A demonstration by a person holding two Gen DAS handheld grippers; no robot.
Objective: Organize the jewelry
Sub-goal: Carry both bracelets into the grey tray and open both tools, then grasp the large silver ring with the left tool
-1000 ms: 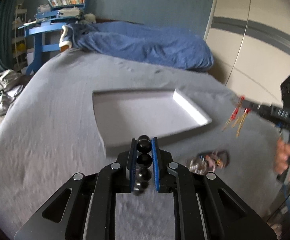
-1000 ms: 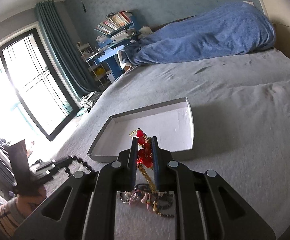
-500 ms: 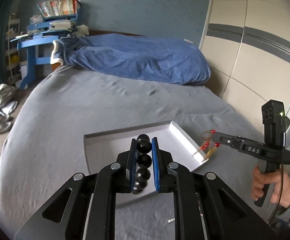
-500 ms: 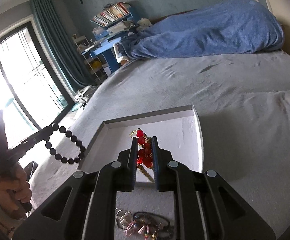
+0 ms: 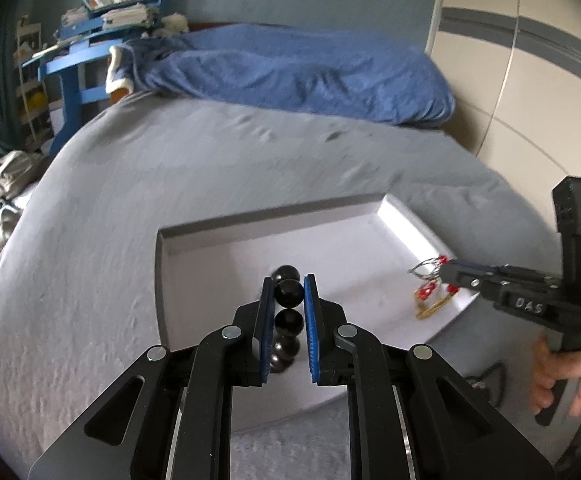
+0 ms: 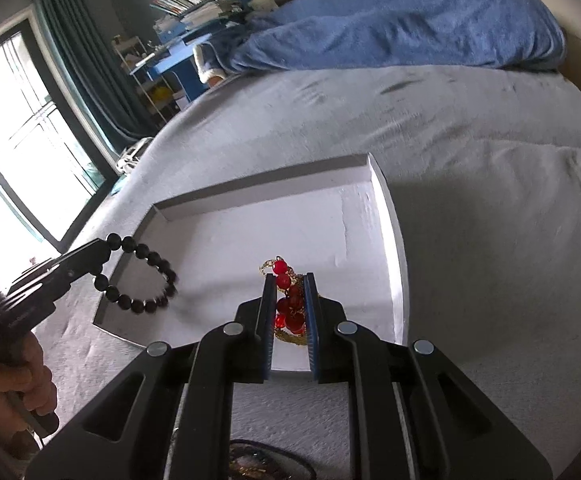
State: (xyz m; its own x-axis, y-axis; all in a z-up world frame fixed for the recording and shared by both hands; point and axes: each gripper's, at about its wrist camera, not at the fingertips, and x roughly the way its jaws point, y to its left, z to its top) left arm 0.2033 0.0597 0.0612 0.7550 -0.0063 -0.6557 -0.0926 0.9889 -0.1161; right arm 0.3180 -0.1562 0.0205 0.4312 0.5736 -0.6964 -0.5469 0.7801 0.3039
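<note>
A shallow white tray (image 5: 250,236) (image 6: 390,240) lies on the grey bed. My left gripper (image 5: 289,292) is shut on a black bead bracelet (image 5: 288,322) and holds it over the tray's near left part; in the right wrist view the bracelet (image 6: 142,276) hangs as a loop from that gripper (image 6: 104,246). My right gripper (image 6: 289,280) is shut on a red bead and gold chain piece (image 6: 288,304), held low over the tray's right side. In the left wrist view that gripper (image 5: 446,274) holds the red and gold piece (image 5: 430,296) just above the tray floor.
A pile of other jewelry (image 6: 266,464) lies on the bed in front of the tray, below my right gripper. A blue duvet (image 5: 290,72) is bunched at the head of the bed. A blue desk (image 5: 74,68) with books stands at the far left. A wardrobe (image 5: 530,80) is on the right.
Both grippers have moved forward and down over the tray, each keeping its piece. The red and gold piece now hangs just above the tray floor, and the black bracelet is over the tray's left part.
</note>
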